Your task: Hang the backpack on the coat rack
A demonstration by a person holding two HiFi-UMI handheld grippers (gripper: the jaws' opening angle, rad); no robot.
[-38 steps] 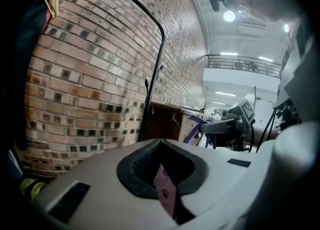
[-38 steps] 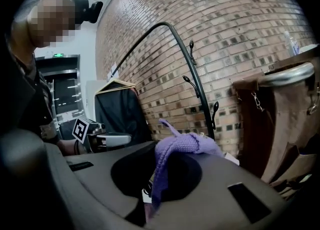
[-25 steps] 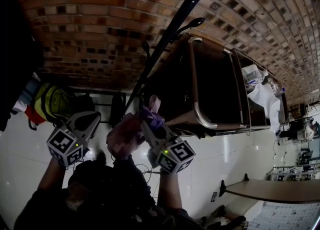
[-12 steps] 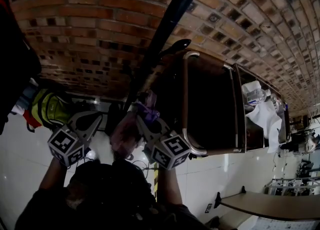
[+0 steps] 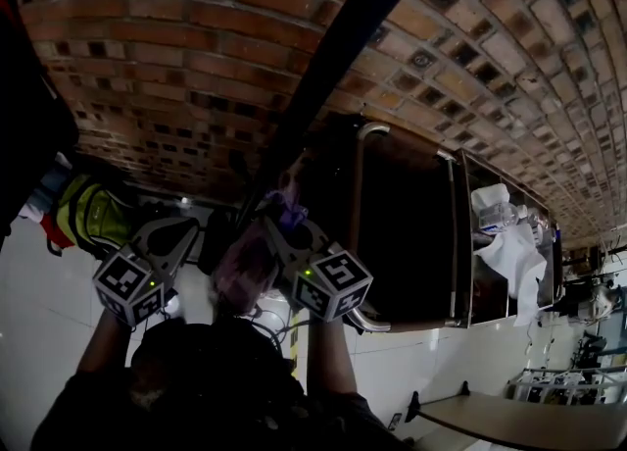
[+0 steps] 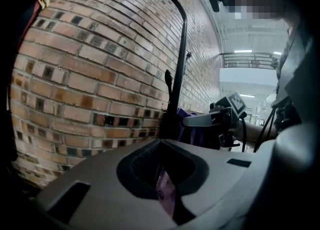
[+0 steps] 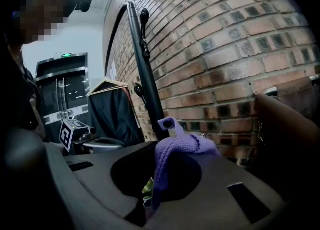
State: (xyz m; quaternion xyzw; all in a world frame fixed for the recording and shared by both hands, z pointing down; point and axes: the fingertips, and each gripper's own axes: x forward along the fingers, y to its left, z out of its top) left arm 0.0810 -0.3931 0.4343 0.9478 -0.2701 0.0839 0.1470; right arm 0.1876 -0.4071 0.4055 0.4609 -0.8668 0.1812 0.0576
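Observation:
A pink-purple backpack (image 5: pixel 245 268) hangs between my two grippers, close in front of the black coat rack pole (image 5: pixel 333 57) that stands against the brick wall. My left gripper (image 5: pixel 181 235) is shut on a fold of the backpack's pink fabric (image 6: pixel 165 194). My right gripper (image 5: pixel 279 225) is shut on its purple knitted strap (image 7: pixel 180 146), which loops up over the jaws. In the left gripper view the pole (image 6: pixel 181 59) with a hook (image 6: pixel 168 80) rises just ahead, and the right gripper (image 6: pixel 225 119) shows beside it. The pole (image 7: pixel 145 74) fills the middle of the right gripper view.
A yellow-green bag (image 5: pixel 93 209) and a dark garment (image 5: pixel 29 96) hang at the left. To the right stands a dark brown cabinet (image 5: pixel 402 214) with a metal rail and white items (image 5: pixel 505 233). The brick wall (image 5: pixel 196 67) runs behind. Pale floor tiles (image 5: pixel 39 322) lie below.
Both grippers have carried the backpack closer to the pole and the brick wall. The grips have not changed.

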